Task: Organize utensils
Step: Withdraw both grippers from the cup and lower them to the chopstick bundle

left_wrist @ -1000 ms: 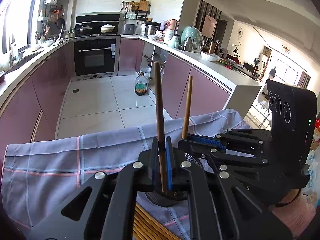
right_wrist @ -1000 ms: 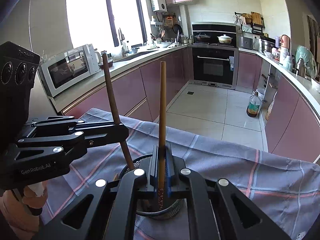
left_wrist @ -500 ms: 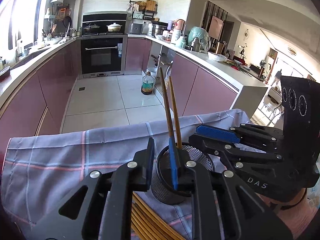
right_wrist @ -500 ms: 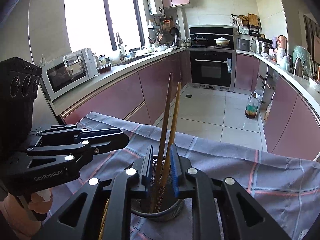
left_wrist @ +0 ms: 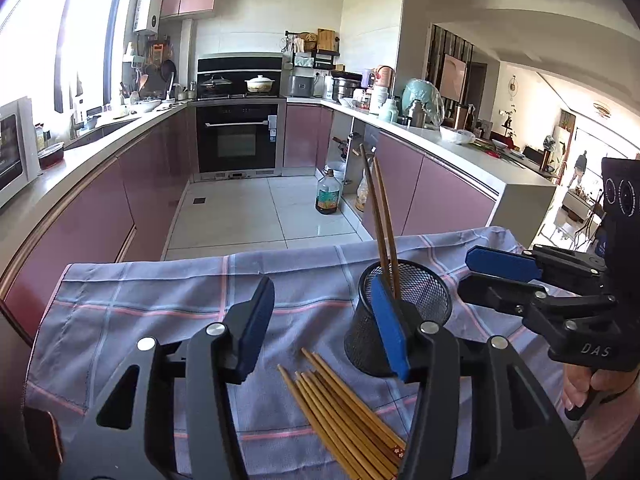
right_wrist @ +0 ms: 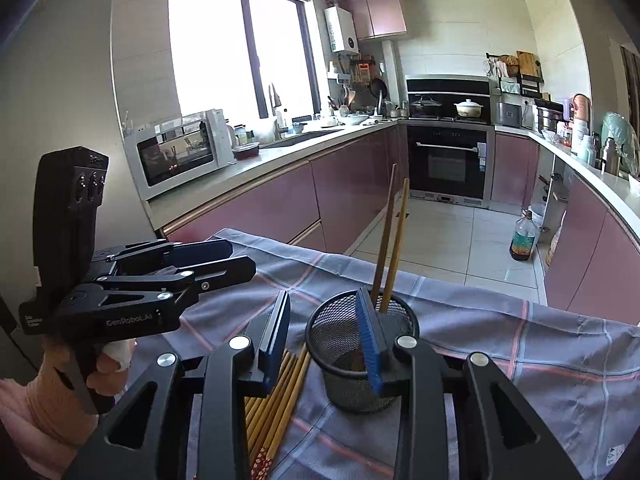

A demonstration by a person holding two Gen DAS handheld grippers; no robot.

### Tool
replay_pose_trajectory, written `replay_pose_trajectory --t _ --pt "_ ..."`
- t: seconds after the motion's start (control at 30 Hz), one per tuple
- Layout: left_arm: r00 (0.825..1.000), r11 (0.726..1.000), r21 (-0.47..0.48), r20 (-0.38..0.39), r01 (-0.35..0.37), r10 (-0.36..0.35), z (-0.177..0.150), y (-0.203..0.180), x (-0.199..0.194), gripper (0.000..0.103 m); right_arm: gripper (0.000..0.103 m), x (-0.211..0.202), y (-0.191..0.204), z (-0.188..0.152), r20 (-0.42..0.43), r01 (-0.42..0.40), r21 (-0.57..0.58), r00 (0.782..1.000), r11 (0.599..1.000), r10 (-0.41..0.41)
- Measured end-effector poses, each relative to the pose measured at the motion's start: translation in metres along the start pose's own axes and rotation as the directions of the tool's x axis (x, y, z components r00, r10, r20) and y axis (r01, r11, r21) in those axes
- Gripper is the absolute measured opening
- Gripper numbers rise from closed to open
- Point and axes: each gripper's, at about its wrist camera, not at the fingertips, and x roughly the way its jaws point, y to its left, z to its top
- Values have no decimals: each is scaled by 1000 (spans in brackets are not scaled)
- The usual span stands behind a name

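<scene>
A black mesh cup (left_wrist: pixel 424 292) (right_wrist: pixel 336 332) stands on the checked cloth (left_wrist: pixel 140 300) (right_wrist: pixel 520 340). Two brown chopsticks (left_wrist: pixel 380 216) (right_wrist: pixel 390 248) lean in it, free of both grippers. A pile of several chopsticks (left_wrist: pixel 344 412) (right_wrist: pixel 276 392) lies on the cloth beside the cup. My left gripper (left_wrist: pixel 324 324) (right_wrist: pixel 240 258) hangs to the left of the cup with its jaws opening and nothing between them. My right gripper (right_wrist: pixel 324 332) (left_wrist: pixel 480 278) sits just in front of the cup, jaws opening, gripping nothing.
The cloth's far edge drops to a tiled kitchen floor with an oil bottle (left_wrist: pixel 328 196) on it. Pink cabinets run along both sides. A person's hand (right_wrist: pixel 60 392) holds the left gripper's handle.
Each gripper was shut on an upright chopstick over the cup. Both have let go and pulled back with jaws spreading. The two chopsticks now lean together in the cup.
</scene>
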Motion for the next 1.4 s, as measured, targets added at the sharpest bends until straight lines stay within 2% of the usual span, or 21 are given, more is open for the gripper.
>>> replay_pose_trajectory --t 0.23,0.43,0.57,0.77,0.97,1.4 --pt "999 999 -23 -33 -39 38 -36 18 -16 51 33 0 16 -27 -67 -39 -21 997 999 37" --pt "996 996 -59 -61 -70 67 -66 35 -27 54 33 13 17 -54 -130 -52 29 990 998 55" --pt "993 995 -63 -92 -79 73 -86 32 -26 54 33 26 18 -74 -182 -59 65 981 996 70" --pt "984 994 -80 -168 -69 55 -108 26 -10 54 33 41 22 -87 -236 -48 86 969 995 67" --pt "972 997 -58 -232 -49 34 -125 13 9 54 31 57 24 -98 -284 -30 109 957 994 60" --pt "949 998 -49 -315 -48 30 -139 7 38 54 28 68 26 -105 -318 1 90 948 996 28"
